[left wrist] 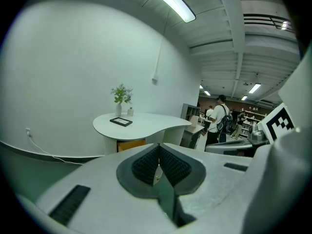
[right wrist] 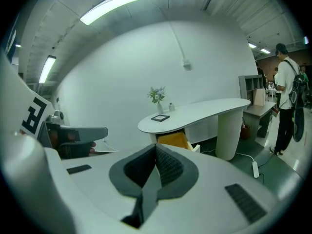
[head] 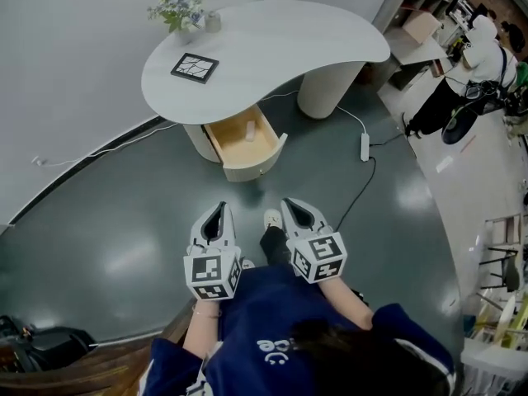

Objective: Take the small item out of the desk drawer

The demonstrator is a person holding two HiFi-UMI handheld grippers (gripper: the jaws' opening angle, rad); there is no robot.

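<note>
Ahead of both grippers, well apart from their tips: white kidney-shaped desk (head: 272, 40) with its pale wood-lined drawer (head: 227, 143) pulled open toward them.

Contents of drawer: one small pale item (head: 249, 130), near the middle of the drawer floor, beyond the tips of the left gripper (head: 219, 210) and the right gripper (head: 290, 205). It shows in the head view only and is too small to name, or to tell whether it stands or lies. Its longer side there runs along the drawer's depth, one end toward the desk, the other toward the grippers.

Hidden: in the left gripper view the drawer is only an orange-brown strip under the desktop, just above the jaws, with its inside out of sight. In the right gripper view the drawer's wall and white front screen its inside.

Left gripper: jaws closed, ribbed black pads meeting at the tips, nothing between them. Right gripper: jaws closed, likewise empty. Both sit side by side, pointing at the drawer.

On the desktop: black-framed square picture (head: 195, 68) lying flat; small vase of flowers (head: 183, 8) at the far edge.
</note>
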